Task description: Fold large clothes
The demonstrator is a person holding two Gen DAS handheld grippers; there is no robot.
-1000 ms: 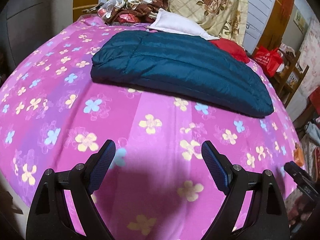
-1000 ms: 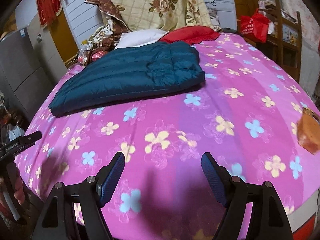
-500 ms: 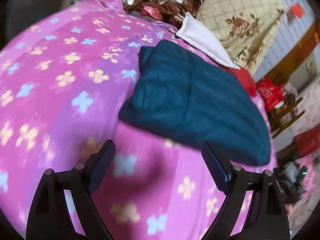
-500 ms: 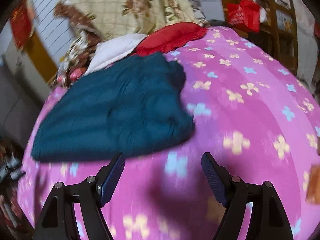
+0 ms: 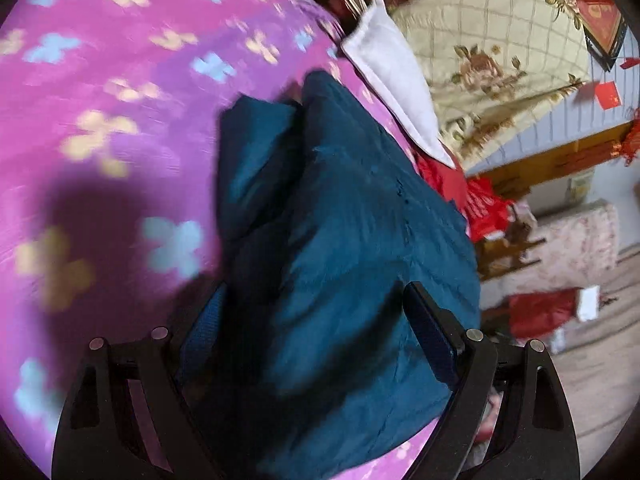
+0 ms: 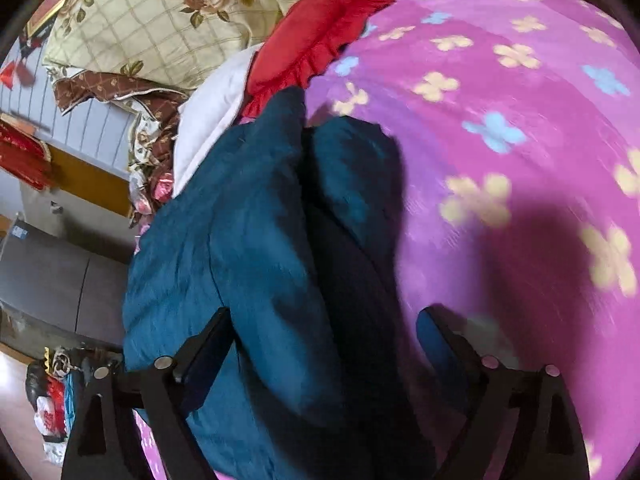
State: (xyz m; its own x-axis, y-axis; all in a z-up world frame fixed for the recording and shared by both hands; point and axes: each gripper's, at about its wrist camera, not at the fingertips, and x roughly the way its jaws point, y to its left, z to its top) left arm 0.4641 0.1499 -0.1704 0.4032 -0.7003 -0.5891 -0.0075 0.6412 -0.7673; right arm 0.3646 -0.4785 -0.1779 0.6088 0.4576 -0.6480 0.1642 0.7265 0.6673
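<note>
A folded dark teal padded jacket point(image 5: 344, 240) lies on the pink flowered bed sheet point(image 5: 100, 80). My left gripper point(image 5: 316, 320) is open, its jaws wide apart around the jacket's left end, which fills the gap between them. In the right wrist view the jacket point(image 6: 248, 248) also fills the gap of my right gripper point(image 6: 324, 340), which is open around the jacket's right end. The sheet point(image 6: 520, 100) spreads to the right there. Both views are blurred by motion. Contact between fingers and cloth cannot be told.
At the head of the bed lie a white pillow point(image 5: 396, 76), a red frilled cushion point(image 6: 320, 28) and a beige rose-print quilt point(image 6: 160, 20). A grey cabinet point(image 6: 52, 280) and clutter stand beside the bed. Red bags point(image 5: 540, 312) sit on the floor.
Both grippers have moved in from the bed's near edge to opposite ends of the jacket, which now sits between each pair of open jaws. The jacket's ends look bunched up.
</note>
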